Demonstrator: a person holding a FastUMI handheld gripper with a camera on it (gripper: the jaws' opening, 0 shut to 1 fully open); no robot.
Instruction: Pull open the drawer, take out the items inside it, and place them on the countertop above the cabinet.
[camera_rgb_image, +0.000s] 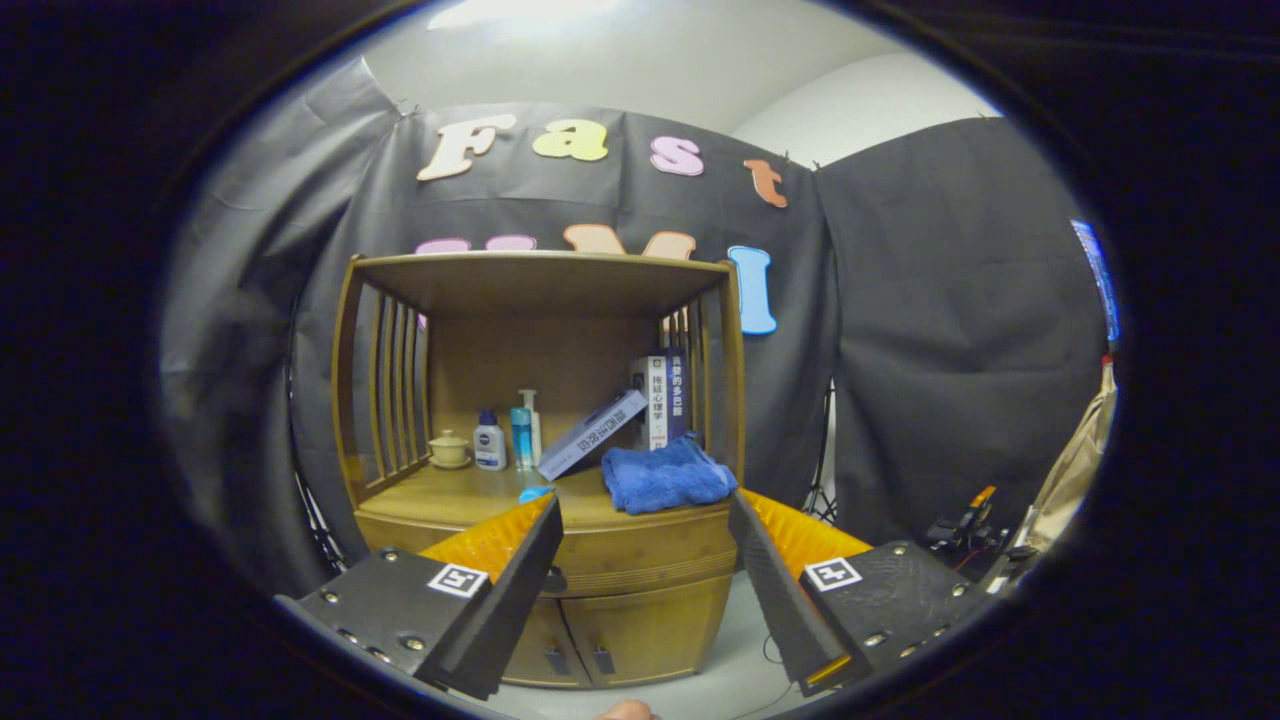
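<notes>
Gripper view: gripper (645, 510) fingers standing apart, gripping nothing, facing the closed drawer (640, 555).

On the countertop (450, 497) beyond are sitting one blue towel (665, 475), two bottles (505, 435), one lidded cup (449, 449), three books (640, 405); two cabinet doors (610, 630) are showing below.

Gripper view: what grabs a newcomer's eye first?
The wooden cabinet fills the centre beyond the open tongs, its drawer front shut between the fingers. A blue towel lies crumpled at the countertop's front edge, with bottles and leaning books behind it.
</notes>
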